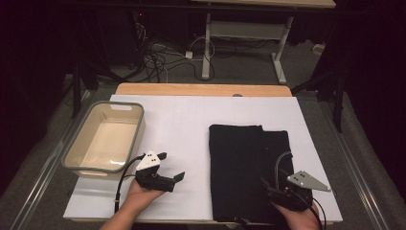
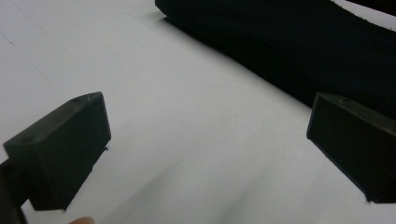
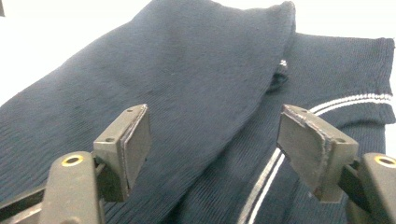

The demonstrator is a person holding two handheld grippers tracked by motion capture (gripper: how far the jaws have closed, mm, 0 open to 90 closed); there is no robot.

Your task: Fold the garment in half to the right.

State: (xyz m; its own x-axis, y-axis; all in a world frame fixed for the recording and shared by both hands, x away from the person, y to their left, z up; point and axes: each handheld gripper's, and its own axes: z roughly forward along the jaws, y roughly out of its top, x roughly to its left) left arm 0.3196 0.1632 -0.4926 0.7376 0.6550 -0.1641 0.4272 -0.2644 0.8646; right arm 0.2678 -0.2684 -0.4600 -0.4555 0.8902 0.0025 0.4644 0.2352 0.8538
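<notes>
On the right half of the white table (image 1: pixel 191 124) lies the dark knitted garment (image 1: pixel 249 167), folded into a tall rectangle, with its near edge at the near edge of the table. In the right gripper view you see a folded layer on top and, at the right, a hem with thin white stripes (image 3: pixel 348 100).

Your right gripper (image 3: pixel 212 151) hangs over the near right part of the garment. Its jaws stand spread and nothing is between the pads, so the cloth lies free under them. Your left gripper (image 1: pixel 168 167) rests over bare table, left of the garment and apart from it; its jaws are spread too and hold nothing.

To the far left stands the grey basin (image 1: pixel 76 143), which looks empty (perhaps the garment must go there in the end).

What could go wrong, in my judgement: if you close the right jaws from this place, the pads may catch only the top layer, and then the fold opens when you lift. If you lift with one gripper alone, the knit will hang and lose its shape. The near edge is also close to the table border, so a pull toward you could drag the garment off.
</notes>
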